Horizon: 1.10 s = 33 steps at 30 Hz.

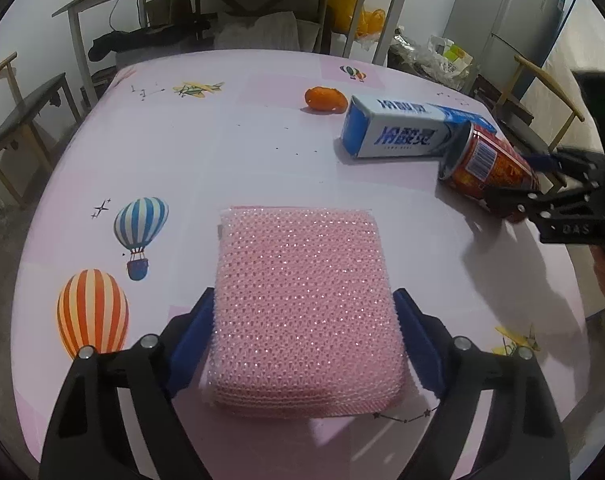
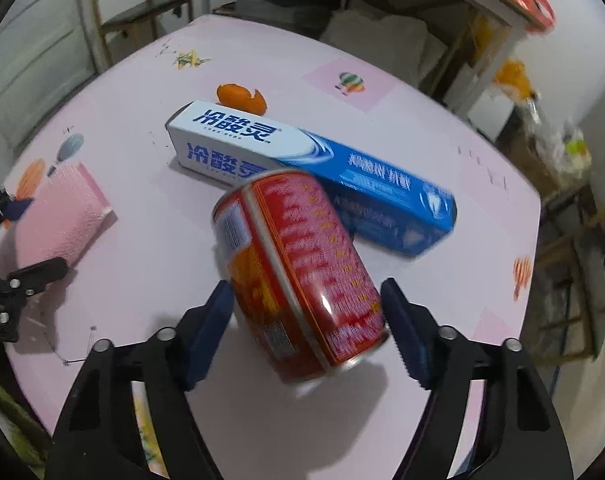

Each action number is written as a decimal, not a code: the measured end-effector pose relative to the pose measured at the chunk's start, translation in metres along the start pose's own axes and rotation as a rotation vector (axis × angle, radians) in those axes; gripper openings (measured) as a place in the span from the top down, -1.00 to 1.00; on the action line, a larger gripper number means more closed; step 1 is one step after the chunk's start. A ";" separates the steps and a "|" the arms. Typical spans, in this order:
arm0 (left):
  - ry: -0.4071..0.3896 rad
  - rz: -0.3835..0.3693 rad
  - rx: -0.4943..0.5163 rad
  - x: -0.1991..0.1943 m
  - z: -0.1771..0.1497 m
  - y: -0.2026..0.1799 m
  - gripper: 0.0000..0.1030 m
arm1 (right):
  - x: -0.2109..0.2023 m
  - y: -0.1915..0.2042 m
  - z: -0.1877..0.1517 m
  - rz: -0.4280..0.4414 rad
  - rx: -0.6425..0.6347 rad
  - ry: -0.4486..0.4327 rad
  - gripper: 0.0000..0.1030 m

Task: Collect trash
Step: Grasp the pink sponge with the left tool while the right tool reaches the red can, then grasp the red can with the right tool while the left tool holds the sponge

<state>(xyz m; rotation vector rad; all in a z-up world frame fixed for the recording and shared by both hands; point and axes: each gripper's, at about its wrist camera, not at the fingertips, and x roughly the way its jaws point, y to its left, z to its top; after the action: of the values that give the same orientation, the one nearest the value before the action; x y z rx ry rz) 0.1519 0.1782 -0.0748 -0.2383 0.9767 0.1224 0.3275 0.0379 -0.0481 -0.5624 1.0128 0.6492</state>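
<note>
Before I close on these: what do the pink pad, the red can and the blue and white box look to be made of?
Pink square mesh pad: soft woven netting with glittery specks, probably over sponge.
Red cylindrical can: likely thin metal with a glossy printed wall; it shows a bright highlight and a silvery rim.
Blue and white rectangular box: looks like smooth printed cardboard, with crisp folded edges.

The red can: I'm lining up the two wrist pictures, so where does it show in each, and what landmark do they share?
Left wrist view: the red can lies on its side at the right edge, between the right gripper's fingers.
Right wrist view: the can fills the lower centre, between that gripper's blue pads.
Shared landmark: the blue and white toothpaste box, lying just behind the can in both.
</note>
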 end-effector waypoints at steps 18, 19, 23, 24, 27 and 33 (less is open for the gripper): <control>0.023 -0.060 -0.052 -0.014 -0.010 0.011 -0.64 | -0.050 0.005 -0.068 0.208 0.281 0.151 -0.61; 0.027 -0.061 -0.054 -0.013 -0.008 0.010 -0.67 | -0.047 0.005 -0.068 0.209 0.276 0.148 -0.61; 0.043 -0.024 -0.029 -0.008 -0.004 0.007 -0.72 | -0.033 0.009 -0.058 0.213 0.237 0.149 -0.64; 0.047 -0.023 -0.026 -0.007 -0.004 0.007 -0.73 | -0.030 0.011 -0.056 0.218 0.225 0.153 -0.64; 0.058 -0.004 0.002 -0.004 -0.004 0.004 -0.74 | -0.020 0.016 -0.051 0.229 0.198 0.167 -0.64; 0.060 0.037 0.048 -0.001 -0.004 0.000 -0.74 | -0.007 0.022 -0.044 0.230 0.170 0.172 -0.63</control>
<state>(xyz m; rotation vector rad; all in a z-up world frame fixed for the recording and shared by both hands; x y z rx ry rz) 0.1481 0.1767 -0.0766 -0.1811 1.0423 0.1257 0.2836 0.0209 -0.0633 -0.3592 1.2938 0.7179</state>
